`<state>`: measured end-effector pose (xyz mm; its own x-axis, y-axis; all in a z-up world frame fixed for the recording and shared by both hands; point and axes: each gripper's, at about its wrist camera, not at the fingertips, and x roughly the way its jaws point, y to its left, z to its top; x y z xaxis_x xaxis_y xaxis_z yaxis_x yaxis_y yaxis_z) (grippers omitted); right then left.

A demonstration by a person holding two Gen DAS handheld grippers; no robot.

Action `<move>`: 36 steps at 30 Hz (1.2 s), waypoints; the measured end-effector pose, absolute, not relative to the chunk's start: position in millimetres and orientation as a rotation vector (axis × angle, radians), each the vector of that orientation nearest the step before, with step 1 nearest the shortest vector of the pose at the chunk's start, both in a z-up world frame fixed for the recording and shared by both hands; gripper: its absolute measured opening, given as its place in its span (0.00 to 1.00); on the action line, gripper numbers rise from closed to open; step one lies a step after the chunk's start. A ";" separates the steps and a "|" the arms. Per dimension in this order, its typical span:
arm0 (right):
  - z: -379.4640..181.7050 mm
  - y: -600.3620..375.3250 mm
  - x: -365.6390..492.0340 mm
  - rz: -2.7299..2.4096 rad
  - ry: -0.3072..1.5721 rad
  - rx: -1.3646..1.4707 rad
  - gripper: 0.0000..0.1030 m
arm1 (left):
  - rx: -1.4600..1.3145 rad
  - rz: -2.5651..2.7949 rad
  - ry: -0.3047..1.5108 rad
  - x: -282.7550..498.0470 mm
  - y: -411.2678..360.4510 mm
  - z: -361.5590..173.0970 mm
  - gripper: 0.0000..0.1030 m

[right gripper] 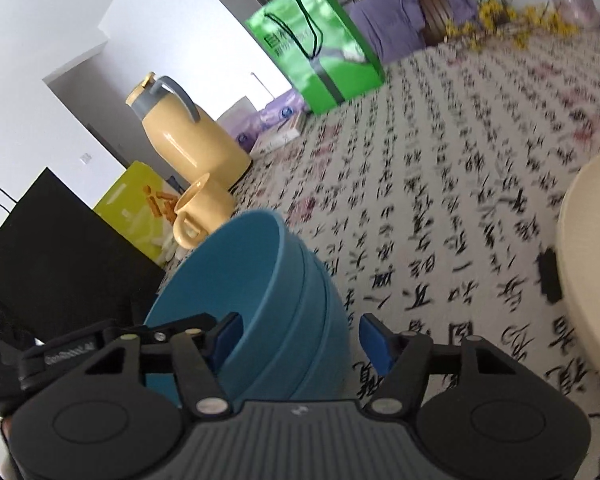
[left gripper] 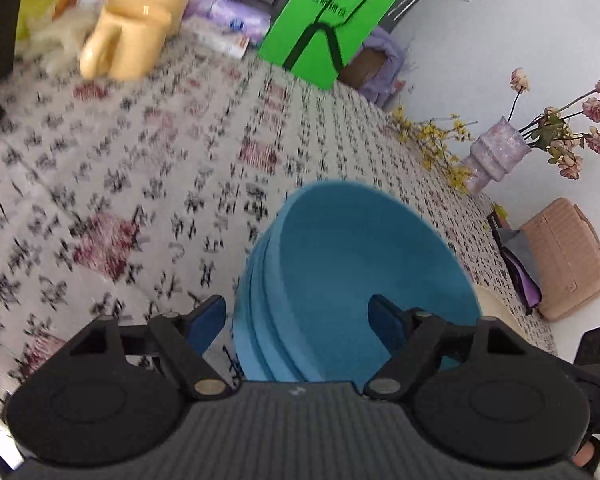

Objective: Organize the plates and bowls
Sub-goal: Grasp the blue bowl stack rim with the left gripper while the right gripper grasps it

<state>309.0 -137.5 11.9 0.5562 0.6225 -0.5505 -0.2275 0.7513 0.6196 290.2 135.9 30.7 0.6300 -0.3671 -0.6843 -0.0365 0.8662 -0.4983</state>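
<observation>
A stack of blue bowls sits between both grippers over the patterned tablecloth. My left gripper is open, with one blue pad outside the stack's wall and the other inside the top bowl. My right gripper is open and straddles the opposite rim of the same stack in the same way. Whether the pads touch the bowls is not clear. A cream plate lies at the right edge of the right wrist view, and its edge shows behind the bowls in the left wrist view.
A yellow mug and a yellow thermos jug stand at the far left. A green paper bag, a yellow box and a black bag line the table. A vase of dried flowers and a pink case are by the wall.
</observation>
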 end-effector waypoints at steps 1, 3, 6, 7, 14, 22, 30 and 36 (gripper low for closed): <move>9.6 -136.7 310.0 0.539 0.852 0.531 0.58 | -0.520 -0.203 0.895 291.7 137.2 26.3 0.73; 4.9 -133.9 312.9 0.540 0.878 0.539 0.58 | -0.551 -0.214 0.926 294.8 139.8 19.2 0.68; 2.5 -134.0 316.3 0.543 0.897 0.554 0.56 | -0.569 -0.214 0.940 296.8 141.4 12.8 0.62; 2.7 -133.6 317.8 0.542 0.902 0.554 0.56 | -0.568 -0.212 0.941 296.7 141.4 13.4 0.61; 0.8 -135.8 323.0 0.543 0.932 0.559 0.51 | -0.549 -0.190 0.937 297.5 142.8 17.1 0.45; -0.5 -143.3 321.4 0.488 0.942 0.546 0.28 | -0.518 -0.184 0.913 288.9 138.2 24.9 0.38; 4.4 -153.2 313.9 0.495 0.922 0.558 0.27 | -0.511 -0.176 0.909 287.3 125.8 33.7 0.37; 16.3 -178.1 313.2 0.479 0.894 0.560 0.27 | -0.496 -0.199 0.904 295.6 98.7 47.8 0.38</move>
<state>313.2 -178.1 16.3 0.5407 0.6024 -0.5872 -0.1557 0.7576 0.6338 295.6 98.7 47.8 0.6098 -0.3689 -0.7014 -0.0397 0.8697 -0.4919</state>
